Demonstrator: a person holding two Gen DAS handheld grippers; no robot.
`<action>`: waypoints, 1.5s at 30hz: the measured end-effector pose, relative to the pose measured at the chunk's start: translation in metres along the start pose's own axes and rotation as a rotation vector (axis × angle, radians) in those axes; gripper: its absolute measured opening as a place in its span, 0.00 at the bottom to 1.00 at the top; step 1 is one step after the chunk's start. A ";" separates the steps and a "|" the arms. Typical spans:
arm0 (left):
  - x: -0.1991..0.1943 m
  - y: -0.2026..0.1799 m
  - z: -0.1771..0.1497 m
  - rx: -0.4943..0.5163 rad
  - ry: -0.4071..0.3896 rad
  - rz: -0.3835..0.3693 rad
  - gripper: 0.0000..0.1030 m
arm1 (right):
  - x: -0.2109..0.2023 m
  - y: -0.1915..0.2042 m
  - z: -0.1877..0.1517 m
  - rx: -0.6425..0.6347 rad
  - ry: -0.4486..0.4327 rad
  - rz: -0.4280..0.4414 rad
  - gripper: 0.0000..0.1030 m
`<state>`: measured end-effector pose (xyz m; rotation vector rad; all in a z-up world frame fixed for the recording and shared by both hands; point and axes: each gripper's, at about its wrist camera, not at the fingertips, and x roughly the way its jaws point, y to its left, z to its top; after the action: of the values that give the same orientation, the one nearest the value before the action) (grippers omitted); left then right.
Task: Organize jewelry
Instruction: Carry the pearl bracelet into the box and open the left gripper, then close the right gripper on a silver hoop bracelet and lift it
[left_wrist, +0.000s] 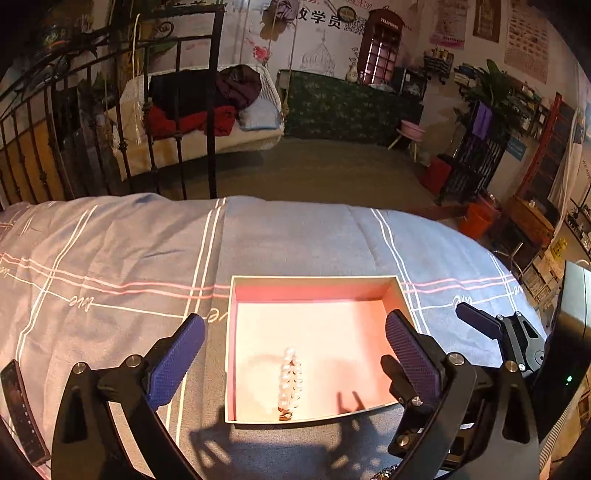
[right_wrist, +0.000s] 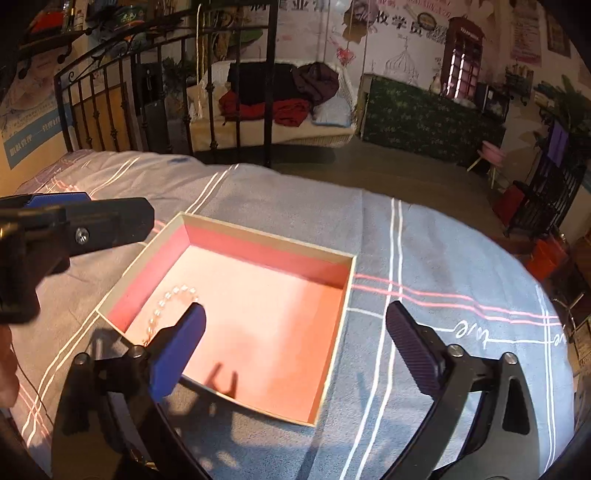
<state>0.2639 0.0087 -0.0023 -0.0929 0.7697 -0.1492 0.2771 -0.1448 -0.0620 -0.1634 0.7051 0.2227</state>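
Left gripper (left_wrist: 295, 354) and right gripper (right_wrist: 295, 347) both spread wide, holding nothing above box (left_wrist: 314, 281)

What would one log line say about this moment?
left hand-held gripper: open, empty | right hand-held gripper: open, empty | pearl bracelet: lying in box | box: on bedspread

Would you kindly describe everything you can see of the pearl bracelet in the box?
The pearl bracelet is a strand of small, glossy white beads, doubled into a narrow loop, with a small brownish clasp or charm at its near end. It lies flat and loose on the pink floor of the open box, toward the near wall. Nothing grips it; only the box floor touches it.
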 end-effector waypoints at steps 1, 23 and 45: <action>-0.007 0.000 0.003 -0.001 -0.023 -0.006 0.94 | -0.005 -0.002 0.001 0.002 -0.014 -0.012 0.94; -0.034 -0.013 -0.178 0.118 0.222 -0.033 0.90 | -0.091 -0.005 -0.150 0.052 0.169 -0.004 0.94; -0.041 -0.013 -0.173 0.090 0.209 -0.099 0.15 | -0.066 0.040 -0.152 -0.016 0.254 0.150 0.54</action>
<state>0.1126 -0.0028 -0.0963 -0.0299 0.9655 -0.2911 0.1237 -0.1500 -0.1354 -0.1555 0.9694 0.3551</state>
